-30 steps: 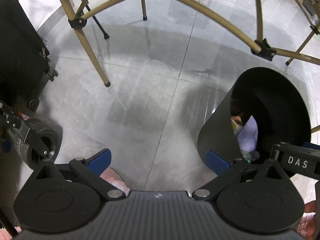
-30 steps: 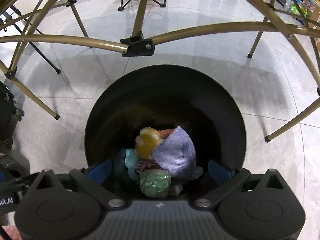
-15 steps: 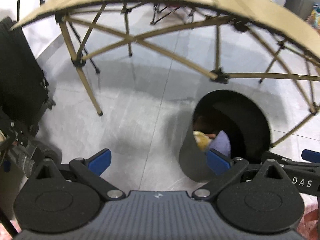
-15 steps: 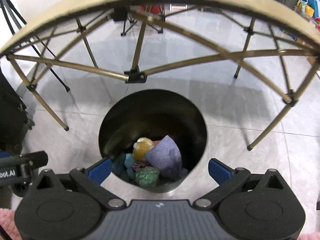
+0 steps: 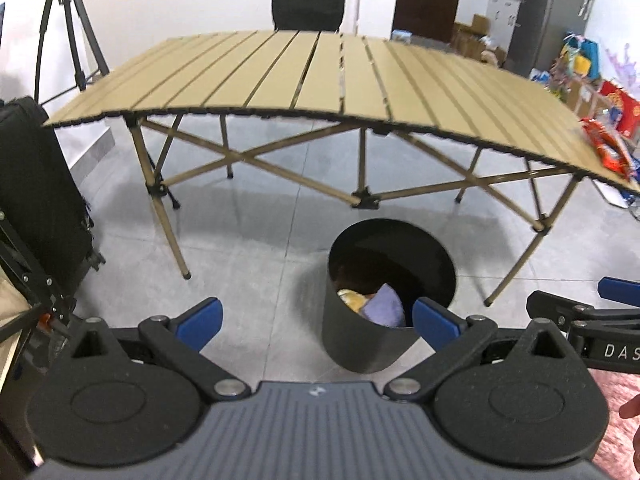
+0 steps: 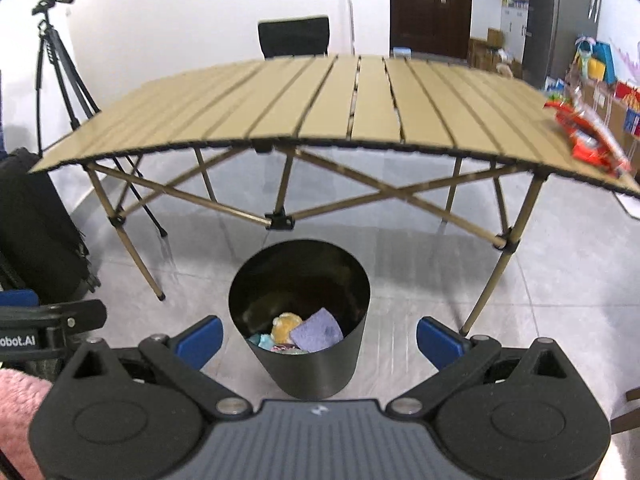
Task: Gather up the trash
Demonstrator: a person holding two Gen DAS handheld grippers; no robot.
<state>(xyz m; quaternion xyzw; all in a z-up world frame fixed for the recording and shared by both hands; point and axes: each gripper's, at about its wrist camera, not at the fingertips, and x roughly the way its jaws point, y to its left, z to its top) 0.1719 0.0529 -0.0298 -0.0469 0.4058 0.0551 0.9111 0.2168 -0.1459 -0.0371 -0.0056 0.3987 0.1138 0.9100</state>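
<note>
A black round bin [image 6: 298, 364] [image 5: 360, 344] stands on the floor in front of the folding table, holding several pieces of trash, among them a purple cloth [image 6: 316, 334] [image 5: 384, 310] and a yellow lump [image 6: 285, 325]. A red snack wrapper [image 6: 588, 136] [image 5: 606, 146] lies on the table's right end. My right gripper [image 6: 318, 338] hangs open above and in front of the bin, holding nothing. My left gripper [image 5: 318, 320] is open too, to the left of the bin, also holding nothing.
The tan slatted table [image 6: 320, 96] rests on crossed metal legs [image 6: 278, 220]. A black case [image 5: 36, 184] and a tripod [image 6: 56, 56] stand at the left, a black chair [image 6: 294, 36] behind the table. Boxes and bags [image 5: 580, 60] crowd the right wall.
Both grippers have risen and pulled back from the bin. The view went from under the table to above its top, and the bin now looks smaller.
</note>
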